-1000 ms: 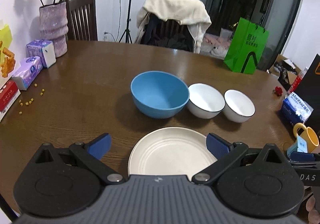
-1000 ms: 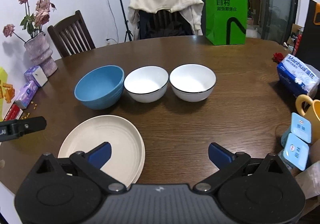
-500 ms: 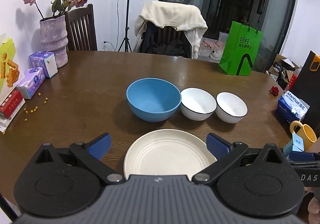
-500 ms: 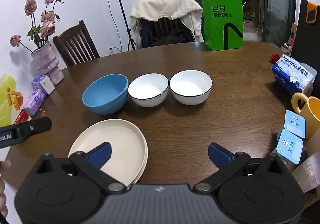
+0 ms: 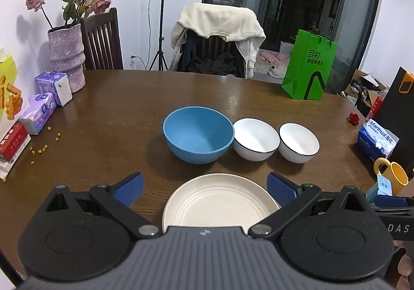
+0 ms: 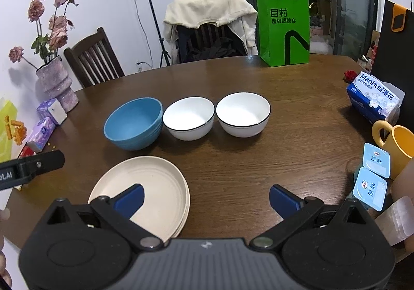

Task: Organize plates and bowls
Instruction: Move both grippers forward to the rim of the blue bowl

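Observation:
A blue bowl (image 5: 198,134) (image 6: 134,123) and two white bowls with dark rims (image 5: 256,138) (image 5: 298,142) (image 6: 190,117) (image 6: 243,113) stand in a row mid-table. Nearer me lies a stack of cream plates (image 5: 220,203) (image 6: 155,191). My left gripper (image 5: 204,188) hovers open above the plates' near side, holding nothing. My right gripper (image 6: 205,198) is open too, its left finger over the plates' right part, nothing between its fingers. The left gripper's side shows at the left edge of the right wrist view.
The brown wooden table (image 6: 297,98) carries a vase of roses (image 5: 66,57), tissue packs (image 5: 41,111), a green bag (image 5: 308,67), a blue tissue box (image 6: 374,100), a yellow mug (image 6: 398,146) and yoghurt cups (image 6: 372,178). Chairs stand behind.
Both grippers have pulled back and risen a little, so bowls and plates look farther and lower. Nothing on the table moved; both stay open.

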A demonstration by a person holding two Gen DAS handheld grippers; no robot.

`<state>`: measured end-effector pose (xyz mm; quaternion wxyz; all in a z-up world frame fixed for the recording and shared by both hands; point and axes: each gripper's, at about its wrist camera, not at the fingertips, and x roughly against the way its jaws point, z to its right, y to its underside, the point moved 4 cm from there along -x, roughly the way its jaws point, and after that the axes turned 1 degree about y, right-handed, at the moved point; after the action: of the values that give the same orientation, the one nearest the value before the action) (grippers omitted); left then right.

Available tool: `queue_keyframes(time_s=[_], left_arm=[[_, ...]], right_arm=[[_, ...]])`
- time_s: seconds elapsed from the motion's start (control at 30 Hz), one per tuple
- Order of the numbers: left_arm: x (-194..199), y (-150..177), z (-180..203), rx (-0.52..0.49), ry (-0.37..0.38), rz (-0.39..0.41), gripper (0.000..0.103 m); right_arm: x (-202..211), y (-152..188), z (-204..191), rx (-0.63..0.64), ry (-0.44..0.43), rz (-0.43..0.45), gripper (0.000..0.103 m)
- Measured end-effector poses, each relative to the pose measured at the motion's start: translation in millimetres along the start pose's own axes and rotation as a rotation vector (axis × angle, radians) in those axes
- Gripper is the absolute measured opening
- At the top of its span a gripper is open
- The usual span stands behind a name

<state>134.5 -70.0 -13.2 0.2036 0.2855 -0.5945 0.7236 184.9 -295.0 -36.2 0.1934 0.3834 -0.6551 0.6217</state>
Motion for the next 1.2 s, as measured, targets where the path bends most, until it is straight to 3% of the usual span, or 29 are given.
queue_keyframes(time_s=[0.7,1.2], left_arm=[[-25.3,-40.2,-58.2,-0.050,0.014,-0.036,0.103],[-65.5,-58.6,-80.4,-0.096,0.044,-0.090,0.103]], right_arm=[[-29.7,-22.9,-55.4,-0.035,0.013,-0.029,0.103],[-66.4,-33.4,-80.6,-0.074,0.045,-0.075,0.103]])
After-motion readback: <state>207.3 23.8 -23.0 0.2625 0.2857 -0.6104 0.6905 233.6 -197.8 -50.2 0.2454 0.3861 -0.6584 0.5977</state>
